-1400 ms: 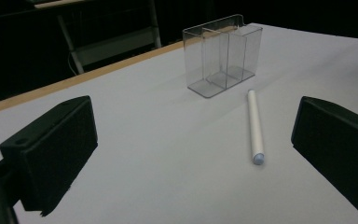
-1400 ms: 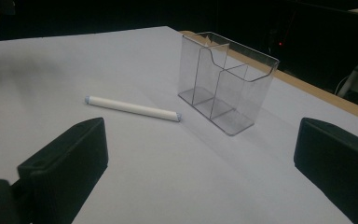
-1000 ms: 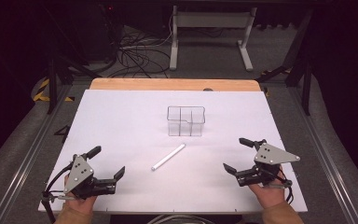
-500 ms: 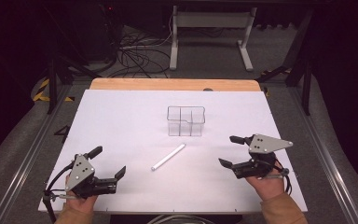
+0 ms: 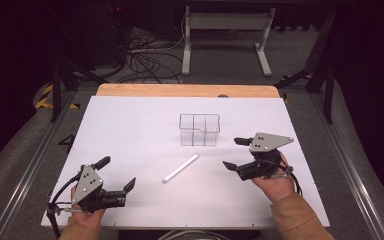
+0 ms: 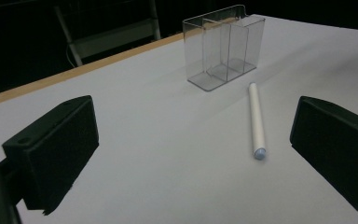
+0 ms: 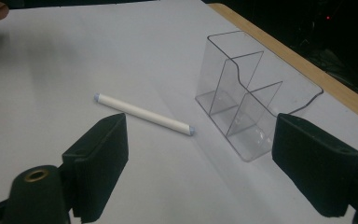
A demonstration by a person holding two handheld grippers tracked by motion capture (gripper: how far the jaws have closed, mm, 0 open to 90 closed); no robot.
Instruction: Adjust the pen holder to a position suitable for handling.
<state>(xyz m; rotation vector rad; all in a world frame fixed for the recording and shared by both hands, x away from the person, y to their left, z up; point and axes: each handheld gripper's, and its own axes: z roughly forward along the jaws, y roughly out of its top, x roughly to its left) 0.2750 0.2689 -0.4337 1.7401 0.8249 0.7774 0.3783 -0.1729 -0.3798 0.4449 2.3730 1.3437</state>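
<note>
Right gripper [image 5: 236, 152]: jaws spread wide, nothing between them, hovering over the white table [image 5: 130, 130] at its right side, just right of the white marker [image 5: 180, 168] and in front of the clear organizer [image 5: 199, 130]. In the right gripper view the marker [image 7: 143, 114] lies ahead between the two black jaws, flat on the table, apart from both; the organizer [image 7: 251, 93] stands upright just beyond its near end, not touching it. Left gripper [image 5: 116, 173]: jaws also wide apart, empty, sitting at the table's front-left corner area, well apart from the marker. Left gripper view has the marker [image 6: 256, 119] lying flat toward the right jaw, capped end nearest the camera, other end pointing at the organizer [image 6: 223, 45], small gap between them. Marker sits roughly mid-table, diagonal, between the two grippers, closer to the right one. Organizer is transparent, with dividers forming compartments, all empty, standing behind the marker toward the table's far wooden edge [image 5: 185, 90]. Each gripper is held by a hand in a tan sleeve [image 5: 297, 217] coming in from the bottom. Cables and a metal stand frame [image 5: 225, 35] sit on the floor beyond the table.
</note>
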